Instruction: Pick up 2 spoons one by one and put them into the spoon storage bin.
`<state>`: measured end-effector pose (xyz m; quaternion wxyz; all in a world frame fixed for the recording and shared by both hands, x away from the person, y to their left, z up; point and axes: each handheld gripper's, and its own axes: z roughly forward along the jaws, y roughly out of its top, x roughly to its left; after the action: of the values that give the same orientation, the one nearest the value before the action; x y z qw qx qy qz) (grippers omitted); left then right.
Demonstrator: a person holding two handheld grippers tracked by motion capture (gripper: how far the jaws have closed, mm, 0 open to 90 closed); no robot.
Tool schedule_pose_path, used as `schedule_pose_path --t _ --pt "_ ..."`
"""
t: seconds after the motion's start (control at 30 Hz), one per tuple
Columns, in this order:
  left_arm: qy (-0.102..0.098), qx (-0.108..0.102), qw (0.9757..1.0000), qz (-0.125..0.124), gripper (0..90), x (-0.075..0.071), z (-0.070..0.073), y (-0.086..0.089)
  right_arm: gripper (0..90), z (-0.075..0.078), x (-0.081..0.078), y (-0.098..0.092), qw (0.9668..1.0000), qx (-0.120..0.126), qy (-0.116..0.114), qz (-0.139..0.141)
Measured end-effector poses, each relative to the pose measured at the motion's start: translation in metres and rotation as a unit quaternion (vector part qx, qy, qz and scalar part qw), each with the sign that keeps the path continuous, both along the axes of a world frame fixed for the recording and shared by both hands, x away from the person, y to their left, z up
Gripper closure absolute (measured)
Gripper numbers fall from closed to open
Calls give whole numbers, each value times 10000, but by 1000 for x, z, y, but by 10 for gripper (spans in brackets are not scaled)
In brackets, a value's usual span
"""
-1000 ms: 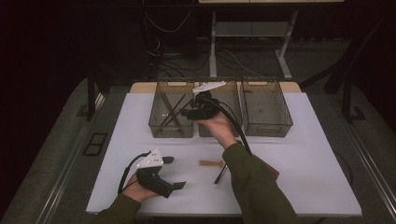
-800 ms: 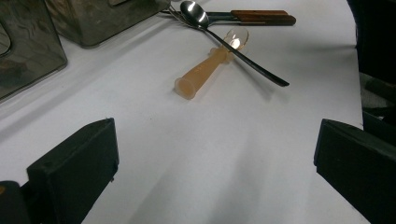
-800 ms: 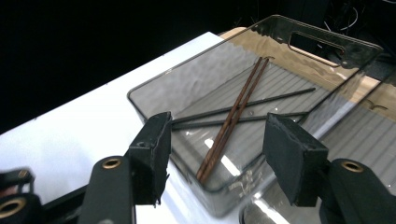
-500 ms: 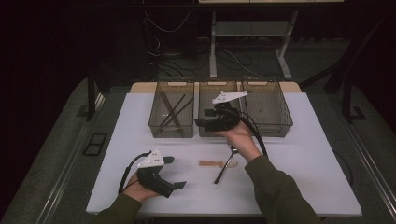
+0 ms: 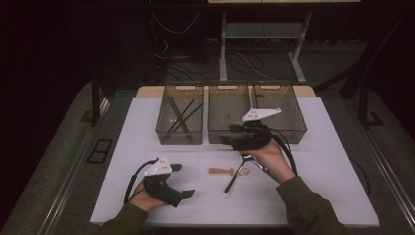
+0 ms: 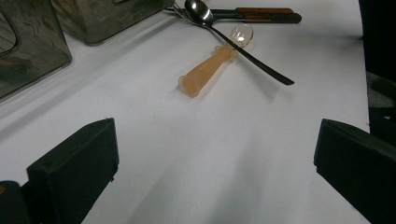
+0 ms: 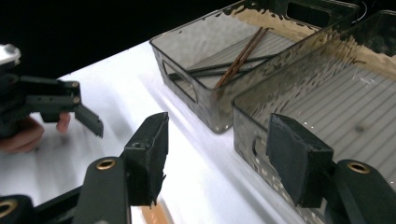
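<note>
My left gripper [image 5: 183,181] rests low on the white table [image 5: 323,191] at the near left. It is open, with nothing between its jaws [image 6: 217,135]. Ahead of it lie an orange plastic spoon [image 5: 222,172] [image 6: 215,60] and a metal spoon with a dark handle [image 5: 235,178] [image 6: 247,51], which crosses over the orange one. Wood-handled utensils [image 6: 266,14] lie just beyond them. My right gripper [image 5: 226,139] hovers at the front wall of the middle bin [image 5: 227,105], above the spoons. It is open and holds nothing [image 7: 219,135].
Three smoky clear bins stand in a row at the back of the table. The left bin [image 5: 180,134] [image 7: 187,70] holds several chopsticks [image 7: 243,51]. The middle bin [image 7: 252,121] and the right bin [image 5: 293,122] look bare. Dark floor and cables lie beyond the table.
My right gripper has travelled to the right and toward the near side, from over the left and middle bins to the middle bin's front wall. The left gripper has stayed put.
</note>
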<state>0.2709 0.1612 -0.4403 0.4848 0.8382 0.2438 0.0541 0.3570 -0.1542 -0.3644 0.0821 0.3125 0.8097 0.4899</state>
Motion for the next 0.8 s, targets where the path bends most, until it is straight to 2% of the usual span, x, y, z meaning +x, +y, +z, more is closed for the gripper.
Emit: schedule_pose_path --t 0.27,0.37,0.57,0.8 --pt "-6 4 10000 50 0 0 0 1 391 -8 -16 -25 10000 13 6 -30" --pt "3 6 10000 58 0 -1 0 0 391 -12 -22 -37 10000 -70 14 -58" --pt "-8 33 10000 47 0 0 0 0 391 -20 -30 -59 9997 -84 116 -197" --pt "-9 43 10000 53 0 -1 0 0 391 -26 -40 -73 9993 -210 210 -233"
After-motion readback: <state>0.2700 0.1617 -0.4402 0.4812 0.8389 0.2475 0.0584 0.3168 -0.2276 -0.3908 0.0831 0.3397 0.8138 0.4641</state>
